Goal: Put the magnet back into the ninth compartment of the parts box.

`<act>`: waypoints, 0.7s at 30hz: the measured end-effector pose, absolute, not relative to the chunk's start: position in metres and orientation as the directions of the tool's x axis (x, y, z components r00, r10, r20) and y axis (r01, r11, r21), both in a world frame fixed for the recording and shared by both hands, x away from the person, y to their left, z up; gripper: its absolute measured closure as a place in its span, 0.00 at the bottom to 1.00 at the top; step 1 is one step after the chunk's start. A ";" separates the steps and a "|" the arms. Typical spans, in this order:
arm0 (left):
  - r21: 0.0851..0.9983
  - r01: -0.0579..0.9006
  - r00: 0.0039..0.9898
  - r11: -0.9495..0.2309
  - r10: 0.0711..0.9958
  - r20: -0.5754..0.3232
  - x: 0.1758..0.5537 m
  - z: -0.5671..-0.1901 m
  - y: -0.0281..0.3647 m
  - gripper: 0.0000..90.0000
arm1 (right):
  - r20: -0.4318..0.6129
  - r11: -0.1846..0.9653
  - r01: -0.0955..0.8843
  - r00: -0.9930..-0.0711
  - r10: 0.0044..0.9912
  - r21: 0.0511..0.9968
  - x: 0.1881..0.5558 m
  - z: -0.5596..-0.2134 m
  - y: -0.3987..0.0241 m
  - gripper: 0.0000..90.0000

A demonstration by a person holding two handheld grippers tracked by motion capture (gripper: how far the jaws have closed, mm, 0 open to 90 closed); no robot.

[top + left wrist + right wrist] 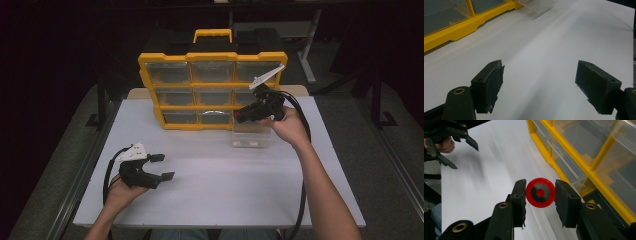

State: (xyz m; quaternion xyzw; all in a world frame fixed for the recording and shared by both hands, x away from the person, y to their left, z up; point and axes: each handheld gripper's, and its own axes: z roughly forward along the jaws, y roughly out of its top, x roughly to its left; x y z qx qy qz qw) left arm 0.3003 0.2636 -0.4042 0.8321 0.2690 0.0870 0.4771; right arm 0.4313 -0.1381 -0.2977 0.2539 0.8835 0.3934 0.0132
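Holding a red disc between its jaws, the right gripper hangs just above a clear drawer that stands on the desk in front of the yellow organizer. The likely step is dropping the disc into that drawer. To do it well, centre the disc over the opening, lower it inside the walls, then part the jaws slowly so the round piece doesn't roll or bounce out. The disc is a flat, glossy plastic circle with a dark ring and a red centre; the black pads pinch it at its edge. The drawer is thin, see-through plastic, light enough to slide if bumped. The organizer has a hard yellow frame and clear rectangular drawer fronts. The left gripper rests near the desk's front-left, jaws wide apart and empty, over the smooth white top.
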 end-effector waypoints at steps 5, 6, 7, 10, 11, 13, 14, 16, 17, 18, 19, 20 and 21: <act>0.840 0.367 0.840 -0.400 0.531 -0.114 0.300 -0.404 0.264 0.24 | 0.187 0.546 0.462 -0.855 0.483 0.699 0.432 -0.300 -0.147 0.68; 0.839 0.366 0.840 -0.403 0.530 -0.112 0.301 -0.404 0.264 0.24 | 0.187 0.546 0.466 -0.852 0.489 0.696 0.433 -0.301 -0.149 0.68; 0.840 0.362 0.841 -0.404 0.530 -0.108 0.301 -0.404 0.264 0.24 | 0.187 0.544 0.468 -0.850 0.492 0.697 0.433 -0.302 -0.150 0.68; 0.841 0.364 0.841 -0.401 0.530 -0.111 0.300 -0.404 0.264 0.24 | 0.187 0.543 0.480 -0.841 0.507 0.688 0.433 -0.305 -0.155 0.68; 0.840 0.363 0.842 -0.404 0.529 -0.109 0.300 -0.404 0.264 0.24 | 0.188 0.542 0.485 -0.838 0.512 0.686 0.433 -0.306 -0.157 0.68; 0.836 0.362 0.843 -0.412 0.527 -0.105 0.300 -0.404 0.264 0.24 | 0.187 0.542 0.489 -0.835 0.518 0.683 0.434 -0.309 -0.160 0.68; 0.837 0.362 0.843 -0.411 0.527 -0.105 0.300 -0.404 0.264 0.24 | 0.188 0.537 0.493 -0.831 0.524 0.685 0.434 -0.310 -0.162 0.68; 0.836 0.364 0.842 -0.410 0.528 -0.108 0.300 -0.404 0.264 0.24 | 0.188 0.535 0.499 -0.826 0.532 0.681 0.434 -0.313 -0.165 0.68; 0.836 0.363 0.843 -0.411 0.528 -0.106 0.300 -0.404 0.264 0.24 | 0.187 0.534 0.504 -0.822 0.538 0.679 0.435 -0.314 -0.166 0.68; 0.837 0.361 0.843 -0.411 0.528 -0.105 0.300 -0.404 0.264 0.24 | 0.184 0.535 0.503 -0.822 0.539 0.679 0.435 -0.316 -0.167 0.68; 0.837 0.360 0.843 -0.412 0.527 -0.104 0.300 -0.404 0.264 0.24 | 0.191 0.533 0.512 -0.817 0.544 0.674 0.435 -0.317 -0.168 0.68; 0.837 0.360 0.843 -0.411 0.528 -0.104 0.300 -0.404 0.264 0.24 | 0.189 0.532 0.512 -0.816 0.546 0.674 0.435 -0.318 -0.169 0.68; 0.838 0.359 0.843 -0.410 0.528 -0.103 0.300 -0.404 0.263 0.24 | 0.191 0.530 0.517 -0.812 0.551 0.672 0.435 -0.320 -0.170 0.68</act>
